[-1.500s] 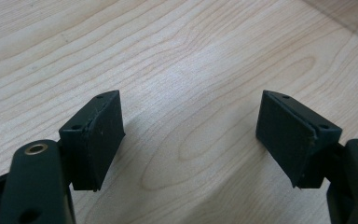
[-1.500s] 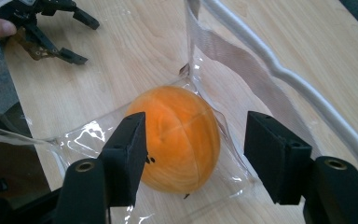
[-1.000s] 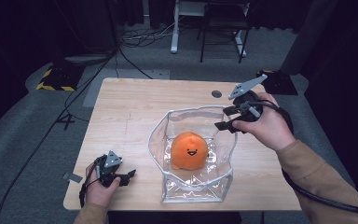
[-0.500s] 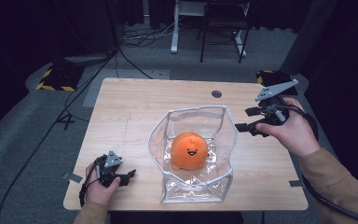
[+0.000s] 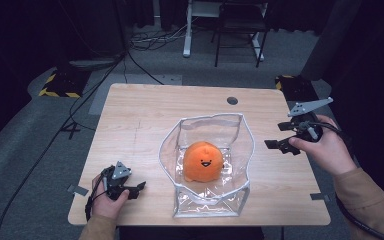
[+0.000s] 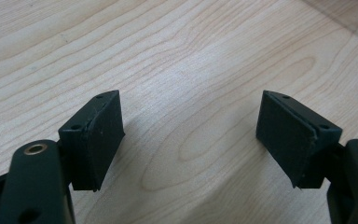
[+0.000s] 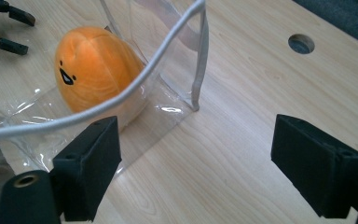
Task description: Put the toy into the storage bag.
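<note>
A clear plastic bag [image 5: 240, 150] with white trim stands open in the middle of the wooden table [image 5: 140, 125]. Inside it sits an orange plush toy [image 5: 203, 160] with a smiling face. My right gripper [image 5: 279, 135] hovers near the table's right edge, well clear of the bag. Its jaws have just been opening and hold nothing. In the right gripper view, the gripper [image 7: 193, 140] looks past the bag's trim [image 7: 200, 56] at the plush [image 7: 93, 70]. My left gripper [image 5: 139, 190] rests open near the front left corner. The left gripper [image 6: 189, 121] has only bare wood between its pads.
A round cable hole [image 5: 232, 100] lies in the table's far right part. Behind the table, on grey carpet, stand a chair and white desk legs [image 5: 187, 30], with cables [image 5: 100, 85] and a yellow-black striped block [image 5: 57, 85] at the left.
My right gripper has drawn away from the bag's back right rim towards the table's right edge, sinking a little, and its jaws have spread wider. The left gripper and the plush have stayed put.
</note>
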{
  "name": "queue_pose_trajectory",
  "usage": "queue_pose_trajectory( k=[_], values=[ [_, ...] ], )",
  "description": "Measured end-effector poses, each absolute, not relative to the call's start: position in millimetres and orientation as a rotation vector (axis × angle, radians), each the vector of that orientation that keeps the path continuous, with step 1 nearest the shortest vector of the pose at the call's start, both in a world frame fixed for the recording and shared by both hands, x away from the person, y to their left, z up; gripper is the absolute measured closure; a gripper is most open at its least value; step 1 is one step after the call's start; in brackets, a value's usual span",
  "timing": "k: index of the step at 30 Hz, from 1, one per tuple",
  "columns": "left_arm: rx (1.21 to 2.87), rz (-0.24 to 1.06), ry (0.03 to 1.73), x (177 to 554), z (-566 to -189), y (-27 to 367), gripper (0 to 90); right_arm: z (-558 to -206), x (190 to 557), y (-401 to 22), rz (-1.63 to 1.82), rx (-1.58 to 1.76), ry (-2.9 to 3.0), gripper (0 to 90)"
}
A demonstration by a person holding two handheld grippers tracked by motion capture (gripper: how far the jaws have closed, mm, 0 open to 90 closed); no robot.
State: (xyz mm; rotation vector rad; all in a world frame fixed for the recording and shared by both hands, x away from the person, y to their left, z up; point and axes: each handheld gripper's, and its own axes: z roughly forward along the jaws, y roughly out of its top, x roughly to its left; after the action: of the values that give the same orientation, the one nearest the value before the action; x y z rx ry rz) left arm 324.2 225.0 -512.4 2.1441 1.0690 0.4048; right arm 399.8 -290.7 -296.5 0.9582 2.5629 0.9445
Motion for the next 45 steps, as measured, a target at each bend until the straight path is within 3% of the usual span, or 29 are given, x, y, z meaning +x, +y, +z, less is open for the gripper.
queue_pose_trajectory(
  k=[8,32,45],
  values=[
    [2.141,0.403,1.073,324,-512,225,23.4,-321,398,-306,0.953,1.038,2.516,16.0],
    [2.142,0.405,1.073,324,-512,225,23.3,-441,386,-346,0.816,1.273,2.481,15.9],
    [2.142,0.405,1.073,324,-512,225,23.2,-478,372,-349,0.901,1.261,2.405,16.1]
  ],
)
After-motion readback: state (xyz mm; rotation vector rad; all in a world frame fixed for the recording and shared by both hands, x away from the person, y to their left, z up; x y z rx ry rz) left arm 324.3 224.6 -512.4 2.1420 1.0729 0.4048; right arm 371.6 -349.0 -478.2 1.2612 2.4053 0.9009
